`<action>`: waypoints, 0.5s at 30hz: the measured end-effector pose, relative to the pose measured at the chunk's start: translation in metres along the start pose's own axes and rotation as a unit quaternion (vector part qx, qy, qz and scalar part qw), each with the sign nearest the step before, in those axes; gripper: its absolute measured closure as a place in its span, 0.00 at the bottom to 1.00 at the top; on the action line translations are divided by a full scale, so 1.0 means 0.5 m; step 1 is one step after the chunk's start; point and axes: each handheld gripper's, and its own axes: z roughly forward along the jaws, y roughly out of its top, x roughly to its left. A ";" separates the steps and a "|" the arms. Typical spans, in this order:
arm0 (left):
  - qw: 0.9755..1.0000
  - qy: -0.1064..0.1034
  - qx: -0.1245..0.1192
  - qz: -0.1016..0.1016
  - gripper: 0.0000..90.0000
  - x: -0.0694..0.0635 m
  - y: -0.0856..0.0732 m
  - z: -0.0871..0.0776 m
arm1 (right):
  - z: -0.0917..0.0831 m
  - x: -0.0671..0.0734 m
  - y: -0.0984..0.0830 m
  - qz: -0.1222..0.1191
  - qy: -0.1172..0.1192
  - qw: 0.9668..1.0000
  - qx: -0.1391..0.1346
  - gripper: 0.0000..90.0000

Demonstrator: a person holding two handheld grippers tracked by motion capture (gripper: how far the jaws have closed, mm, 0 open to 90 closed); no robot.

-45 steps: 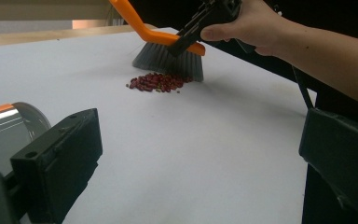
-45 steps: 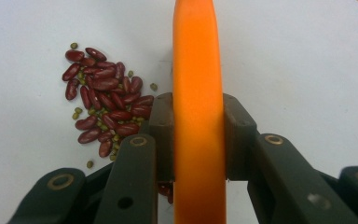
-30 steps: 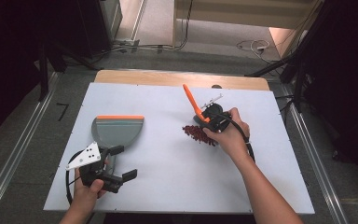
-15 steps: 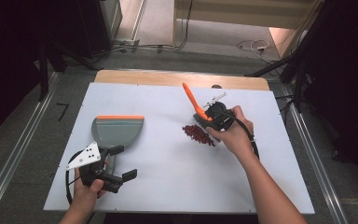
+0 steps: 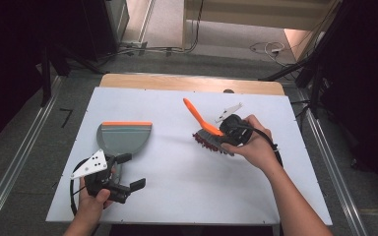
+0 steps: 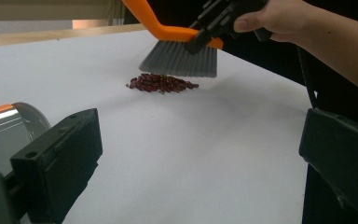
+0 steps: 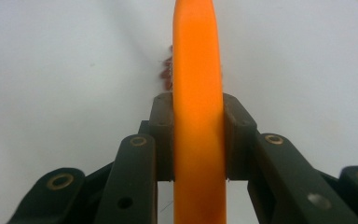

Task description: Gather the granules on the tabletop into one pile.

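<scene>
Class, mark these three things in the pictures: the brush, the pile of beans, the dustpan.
brush (image 6: 179, 58), left gripper view, on its grey bristles.
pile of beans (image 6: 162, 83), left gripper view, on the heap's middle.
dustpan (image 5: 125, 138), high view, on its grey scoop.

both forearms bare, no sleeves in the high view. left black two-jaw handheld gripper (image 5: 128, 172): blocky matte body, flat rectangular pads, grey three-cornered plate on top w/ small dark dots, black cable looping off it. right black two-jaw handheld gripper (image 5: 225, 136): same build w/ pale plate, thick black cable along the wrist; its linkage arms show brass-ringed pivot holes & plain screw holes.
</scene>
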 end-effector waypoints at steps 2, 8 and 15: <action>1.000 0.000 -0.001 0.000 0.00 -0.001 0.000 0.000 | 0.006 0.011 0.001 -0.015 0.025 1.000 -0.003 0.76; 1.000 0.001 0.000 0.000 0.00 -0.001 0.000 -0.001 | 0.041 0.027 0.003 -0.037 0.053 0.998 0.017 0.76; 1.000 0.001 -0.001 0.000 0.00 0.002 0.000 -0.003 | 0.051 0.001 -0.001 -0.015 0.051 0.999 0.009 0.76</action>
